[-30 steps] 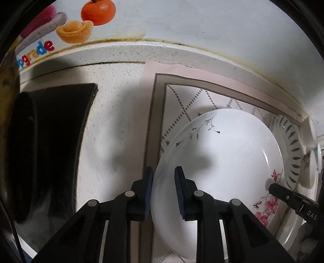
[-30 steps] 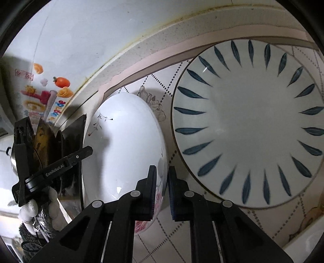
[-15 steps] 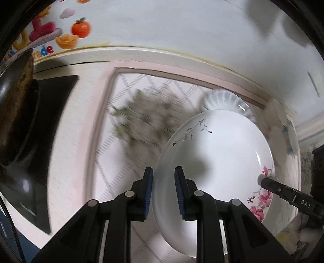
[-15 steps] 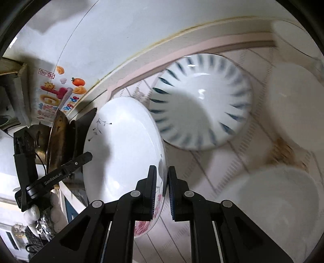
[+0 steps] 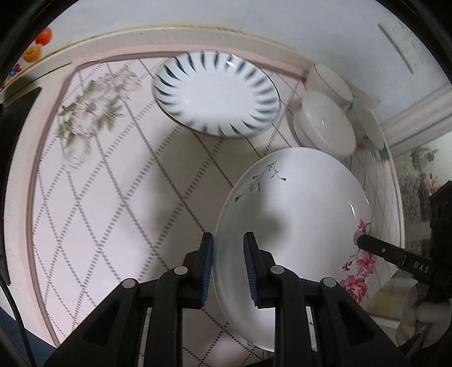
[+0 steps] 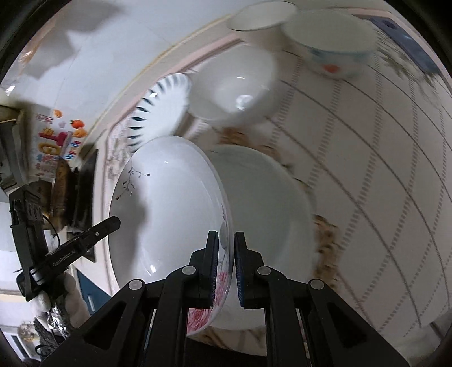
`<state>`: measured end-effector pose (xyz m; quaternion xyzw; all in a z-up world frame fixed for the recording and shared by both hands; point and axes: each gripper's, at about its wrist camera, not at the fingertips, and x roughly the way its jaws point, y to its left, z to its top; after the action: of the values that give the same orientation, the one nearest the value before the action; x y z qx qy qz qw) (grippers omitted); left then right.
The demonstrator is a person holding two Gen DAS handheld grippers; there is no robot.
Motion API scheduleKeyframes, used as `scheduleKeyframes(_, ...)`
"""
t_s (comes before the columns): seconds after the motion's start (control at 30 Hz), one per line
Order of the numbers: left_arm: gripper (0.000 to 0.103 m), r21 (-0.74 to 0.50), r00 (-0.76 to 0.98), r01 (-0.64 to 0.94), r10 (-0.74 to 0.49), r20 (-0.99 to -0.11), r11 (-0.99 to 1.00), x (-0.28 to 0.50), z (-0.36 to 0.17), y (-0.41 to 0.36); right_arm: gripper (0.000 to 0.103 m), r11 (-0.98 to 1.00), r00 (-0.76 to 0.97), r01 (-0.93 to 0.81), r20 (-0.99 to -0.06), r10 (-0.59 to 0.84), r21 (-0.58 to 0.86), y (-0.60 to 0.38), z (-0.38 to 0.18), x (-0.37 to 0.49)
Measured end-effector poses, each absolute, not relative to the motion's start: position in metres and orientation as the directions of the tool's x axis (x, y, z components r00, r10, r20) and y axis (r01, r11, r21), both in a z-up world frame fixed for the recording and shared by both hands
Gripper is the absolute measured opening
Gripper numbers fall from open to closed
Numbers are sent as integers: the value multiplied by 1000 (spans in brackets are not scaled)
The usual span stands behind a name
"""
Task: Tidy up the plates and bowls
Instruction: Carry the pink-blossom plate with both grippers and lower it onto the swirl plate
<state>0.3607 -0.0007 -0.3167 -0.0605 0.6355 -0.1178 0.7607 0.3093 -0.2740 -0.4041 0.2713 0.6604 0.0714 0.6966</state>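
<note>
Both grippers hold one white plate with pink flowers (image 5: pixel 299 220), lifted above the mat. My left gripper (image 5: pixel 227 268) is shut on its near-left rim. My right gripper (image 6: pixel 226 271) is shut on the opposite rim of the same plate (image 6: pixel 169 203). A plate with blue leaf marks (image 5: pixel 217 93) lies at the back of the mat and also shows in the right wrist view (image 6: pixel 161 104). A plain white plate (image 6: pixel 265 197) lies under the held plate. White bowls (image 5: pixel 325 124) stand at the back right; a white bowl (image 6: pixel 234 87) and a patterned bowl (image 6: pixel 330 45) show in the right wrist view.
A pink diamond-patterned mat (image 5: pixel 113 197) covers the counter. A white wall (image 5: pixel 254 17) runs along the back. A dark stove and pan (image 6: pixel 73 192) sit at the left end. A window ledge (image 5: pixel 418 121) is at the right.
Both grippers carried the flowered plate to the right, away from the stove. The blue-leaf plate has fallen behind to the left, and the bowls and plain white plate came into view.
</note>
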Motion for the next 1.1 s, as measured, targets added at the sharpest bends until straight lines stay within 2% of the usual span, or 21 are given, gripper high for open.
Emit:
scheduleKeyframes(0.27, 19, -165, 152, 140, -186, -971, 976, 357, -330, -28, 13, 845, 92, 289, -892, 443, 450, -301, -429, 293)
scheduleKeyframes(0.87, 19, -104, 138, 155, -126, -982, 982, 361, -341, -47, 13, 847, 62, 286, -891, 450, 448, -302, -440, 297)
scheduleKeyframes(0.9, 19, -121, 93, 164, -137, -986, 979, 362, -343, -49, 13, 848, 59, 283, -891, 450, 447, -302, -440, 297)
scheduleKeyframes(1.1, 19, -104, 75, 155, -117, -990, 982, 365, -350, -51, 13, 861, 37, 260, -896, 442, 436, -300, -438, 301)
